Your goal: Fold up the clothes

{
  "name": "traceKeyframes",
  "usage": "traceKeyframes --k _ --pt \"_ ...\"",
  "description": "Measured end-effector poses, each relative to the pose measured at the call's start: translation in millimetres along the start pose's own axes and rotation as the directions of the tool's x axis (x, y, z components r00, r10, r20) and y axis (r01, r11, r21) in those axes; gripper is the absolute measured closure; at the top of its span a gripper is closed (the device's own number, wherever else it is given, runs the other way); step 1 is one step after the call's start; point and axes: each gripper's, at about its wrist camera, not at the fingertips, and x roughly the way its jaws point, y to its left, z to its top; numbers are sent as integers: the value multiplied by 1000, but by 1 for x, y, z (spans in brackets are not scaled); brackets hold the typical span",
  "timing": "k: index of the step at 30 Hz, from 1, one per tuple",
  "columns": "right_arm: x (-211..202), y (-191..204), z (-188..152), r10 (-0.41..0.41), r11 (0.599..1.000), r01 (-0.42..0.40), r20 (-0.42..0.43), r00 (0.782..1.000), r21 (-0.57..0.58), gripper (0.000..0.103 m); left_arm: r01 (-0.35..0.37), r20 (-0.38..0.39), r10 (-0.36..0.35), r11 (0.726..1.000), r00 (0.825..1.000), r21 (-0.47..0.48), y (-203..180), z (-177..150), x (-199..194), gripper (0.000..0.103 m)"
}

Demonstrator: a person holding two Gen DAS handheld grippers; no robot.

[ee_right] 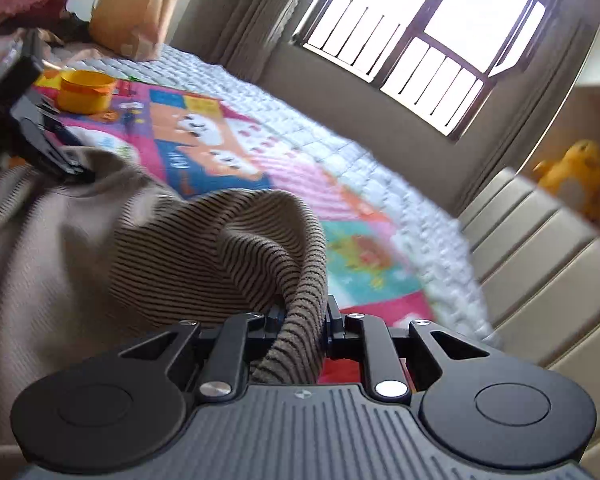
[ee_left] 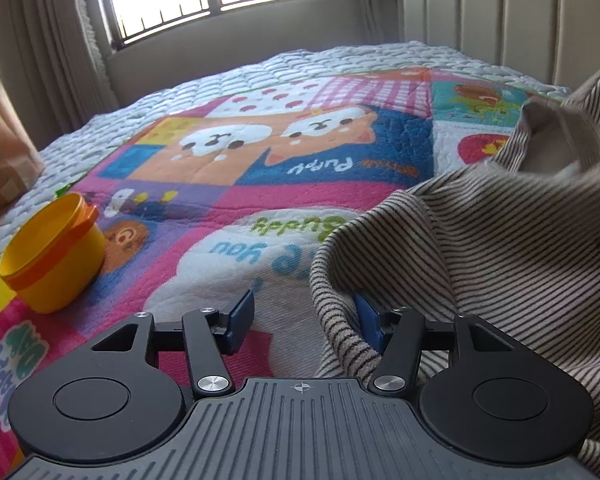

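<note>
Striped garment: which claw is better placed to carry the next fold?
Probably right. The right claw is already clamped on a bunched edge of the striped garment, lifting it off the quilt. The left claw stands open, the cloth's edge only lying loosely between its fingers.

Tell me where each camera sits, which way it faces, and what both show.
Left wrist: on the left gripper, looking across the quilt to the window; its jaws stand open at the striped garment's edge.
Right wrist: on the right gripper, facing window and headboard; its jaws pinch a garment fold; the left gripper shows far left.
Shared: garment, quilt, yellow tub, window.
</note>
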Motion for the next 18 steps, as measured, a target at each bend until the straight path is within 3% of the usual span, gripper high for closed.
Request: traceKeyframes --k 3,5,9,13,16,18 --pt "53 -30 -12 -69 996 74 -107 992 47 88 -4 -7 4 999 1000 -39 6 0 5 37" --pt "88 -34 -33 -50 994 67 -185 982 88 84 -29 -7 28 999 1000 -34 7 1 8 29" --pt "108 -30 -48 -74 986 99 -181 981 132 73 -52 -10 52 998 999 -44 12 3 2 25" --pt "61 -46 -41 -31 973 50 -88 996 225 71 -42 36 44 997 998 -62 6 -1 -38 27" --pt "-4 -51 -50 16 977 -20 18 1000 211 62 8 79 -3 998 997 -62 -9 -15 -87 16" --pt "-45 -38 -62 65 988 -72 57 996 133 57 44 103 -39 998 994 -40 -21 -28 -120 7"
